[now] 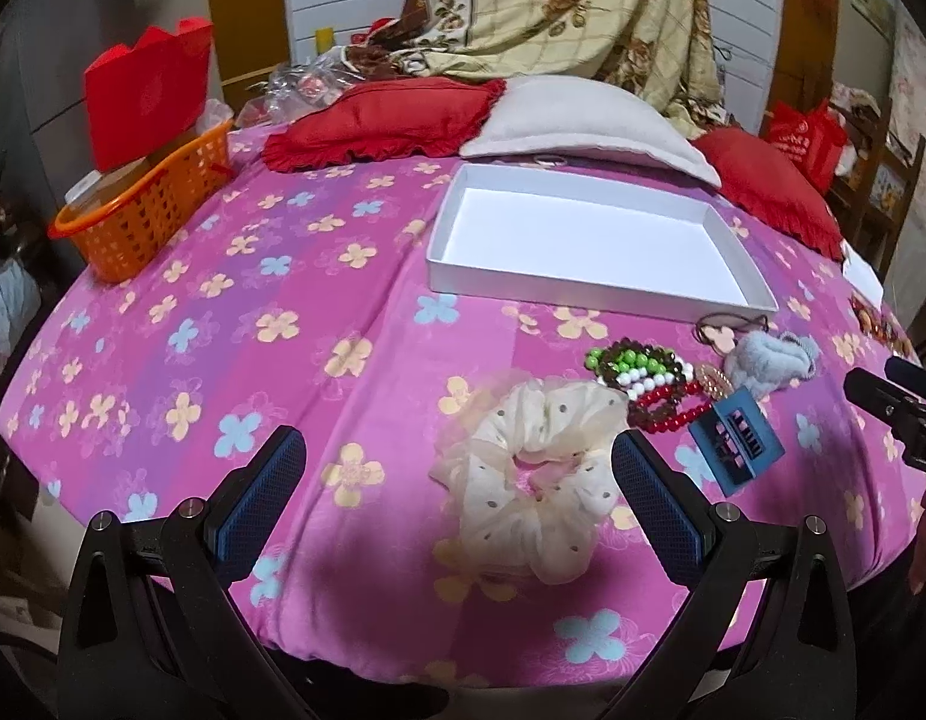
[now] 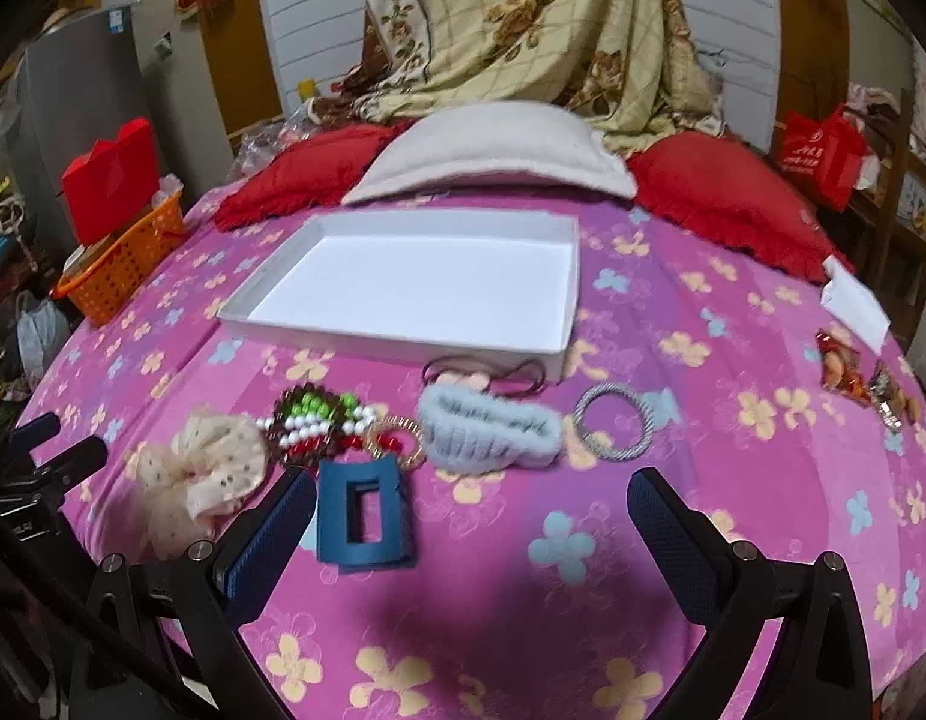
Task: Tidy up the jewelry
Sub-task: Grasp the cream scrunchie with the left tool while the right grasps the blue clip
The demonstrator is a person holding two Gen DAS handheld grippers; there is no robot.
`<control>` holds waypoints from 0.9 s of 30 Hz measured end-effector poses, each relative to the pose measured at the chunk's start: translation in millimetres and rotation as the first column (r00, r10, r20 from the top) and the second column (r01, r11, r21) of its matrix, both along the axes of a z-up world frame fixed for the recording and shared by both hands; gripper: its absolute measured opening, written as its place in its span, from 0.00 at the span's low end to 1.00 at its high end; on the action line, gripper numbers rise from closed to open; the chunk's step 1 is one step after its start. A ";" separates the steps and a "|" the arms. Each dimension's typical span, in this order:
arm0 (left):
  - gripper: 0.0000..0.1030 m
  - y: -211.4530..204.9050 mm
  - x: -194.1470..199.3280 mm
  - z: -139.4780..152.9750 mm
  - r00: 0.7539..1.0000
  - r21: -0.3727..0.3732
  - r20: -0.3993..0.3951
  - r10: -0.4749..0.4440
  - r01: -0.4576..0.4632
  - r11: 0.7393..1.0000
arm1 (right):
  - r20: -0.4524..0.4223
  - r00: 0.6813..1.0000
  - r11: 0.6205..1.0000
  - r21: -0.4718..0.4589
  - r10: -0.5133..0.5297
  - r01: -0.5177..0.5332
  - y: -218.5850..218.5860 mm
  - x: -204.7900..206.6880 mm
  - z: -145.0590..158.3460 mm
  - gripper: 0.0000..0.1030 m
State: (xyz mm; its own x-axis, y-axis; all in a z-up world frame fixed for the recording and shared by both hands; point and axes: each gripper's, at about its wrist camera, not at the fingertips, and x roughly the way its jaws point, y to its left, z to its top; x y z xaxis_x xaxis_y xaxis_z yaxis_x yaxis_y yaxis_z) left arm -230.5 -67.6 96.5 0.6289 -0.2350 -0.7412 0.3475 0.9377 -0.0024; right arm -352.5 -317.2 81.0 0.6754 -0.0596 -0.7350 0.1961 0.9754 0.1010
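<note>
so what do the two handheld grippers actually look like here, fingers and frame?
Both match. The left gripper has two black angular finger arms with silver round bolts at the joints, each ending in a blue pad with a fine dotted grip texture. The right gripper is built the same: black arms, silver bolts, blue textured pads. No hands or sleeves show.

The left gripper (image 1: 456,480) hovers low with its jaws spread wide, nothing between the blue textured pads (image 1: 261,495). Its black finger arms splay outward from the near edge of its own view, each tipped slightly inward at the top. The right gripper (image 2: 472,531) is posed the same way, jaws wide apart and empty, pads (image 2: 673,546) facing each other. Each tool shows at the far side edge of the other's view, so the two sit side by side, apart.
</note>
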 end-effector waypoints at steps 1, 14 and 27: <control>0.99 -2.5 1.0 -3.8 1.000 0.004 -0.007 -0.006 0.006 1.000 | -0.011 1.000 1.000 0.013 0.019 -0.019 1.8 1.0 -4.3 1.00; 0.99 -24.1 35.6 -57.5 0.986 0.007 -0.152 -0.067 0.069 0.998 | -0.101 0.986 0.990 0.060 0.133 -0.128 37.0 35.4 -55.8 0.87; 0.16 -30.1 47.5 -67.8 0.964 -0.063 -0.237 -0.117 0.105 0.993 | -0.031 0.982 0.974 0.133 0.186 -0.181 29.1 33.6 -59.9 0.46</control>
